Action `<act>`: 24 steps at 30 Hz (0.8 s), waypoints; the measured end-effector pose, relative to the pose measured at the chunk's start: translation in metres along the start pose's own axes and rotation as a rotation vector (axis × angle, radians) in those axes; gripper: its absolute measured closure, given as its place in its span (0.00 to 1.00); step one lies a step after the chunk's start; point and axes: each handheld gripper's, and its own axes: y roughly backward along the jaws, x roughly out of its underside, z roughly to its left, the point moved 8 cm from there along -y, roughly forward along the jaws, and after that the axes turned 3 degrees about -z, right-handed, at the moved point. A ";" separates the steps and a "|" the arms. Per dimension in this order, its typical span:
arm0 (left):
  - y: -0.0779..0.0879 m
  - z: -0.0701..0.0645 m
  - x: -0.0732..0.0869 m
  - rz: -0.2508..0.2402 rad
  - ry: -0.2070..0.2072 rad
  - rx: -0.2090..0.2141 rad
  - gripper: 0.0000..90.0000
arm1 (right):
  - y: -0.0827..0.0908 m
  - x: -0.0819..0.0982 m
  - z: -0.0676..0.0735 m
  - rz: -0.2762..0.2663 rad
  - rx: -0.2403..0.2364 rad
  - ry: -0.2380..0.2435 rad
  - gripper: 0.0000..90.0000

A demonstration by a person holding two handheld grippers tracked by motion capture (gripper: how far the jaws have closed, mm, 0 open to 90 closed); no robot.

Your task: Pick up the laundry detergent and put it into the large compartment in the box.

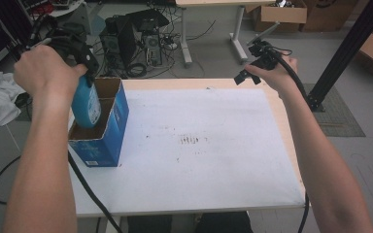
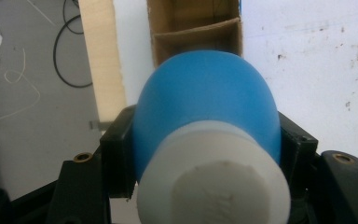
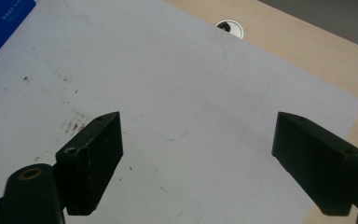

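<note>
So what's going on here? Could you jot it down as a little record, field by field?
Left gripper: shut on the blue bottle, white cap toward its camera
Bottle position: above the blue box, lower end in the open top
Box: cardboard inside, divider across it, at the table's left edge
Right gripper: open, nothing between the jaws, over the table's far right
Table: white sheet with dark smudges

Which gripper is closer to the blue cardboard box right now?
Left. The left gripper holds a blue bottle right above the blue cardboard box at the table's left edge. The right gripper hovers open over the far right side, well away.
</note>
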 end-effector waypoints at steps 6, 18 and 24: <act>-0.019 0.000 0.002 0.023 0.006 0.019 0.43 | -0.002 0.000 0.001 0.003 0.000 0.004 0.18; -0.054 0.000 0.007 0.057 0.008 0.035 0.43 | -0.004 0.001 0.002 0.009 0.004 0.013 0.18; -0.068 -0.003 0.009 0.069 0.009 0.039 0.43 | -0.005 0.001 0.003 0.014 0.003 0.012 0.18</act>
